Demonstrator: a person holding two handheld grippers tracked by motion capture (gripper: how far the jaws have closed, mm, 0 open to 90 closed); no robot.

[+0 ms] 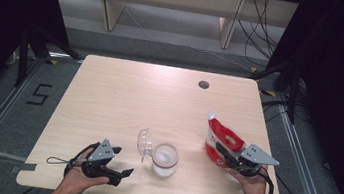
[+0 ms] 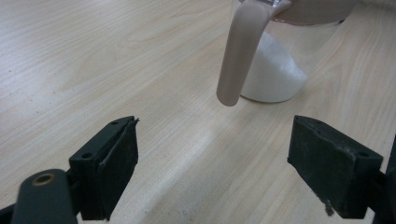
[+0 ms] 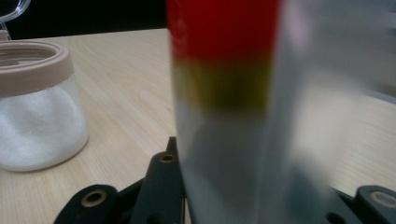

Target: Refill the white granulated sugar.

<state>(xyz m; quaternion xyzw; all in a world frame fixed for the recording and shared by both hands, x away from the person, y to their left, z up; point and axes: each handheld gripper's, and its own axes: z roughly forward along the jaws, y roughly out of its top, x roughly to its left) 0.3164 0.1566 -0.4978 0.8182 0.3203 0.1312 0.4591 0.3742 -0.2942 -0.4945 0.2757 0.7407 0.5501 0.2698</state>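
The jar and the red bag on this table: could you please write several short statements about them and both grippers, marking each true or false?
1. The right gripper holds the red bag. True.
2. The jar is empty. False: white granules fill its lower part.
3. The left gripper stands open, holding nothing. True.
4. The jar's lid is shut. False: it is swung open, hanging at the jar's side.
5. The jar sits at the table's far edge. False: it sits near the person's edge.
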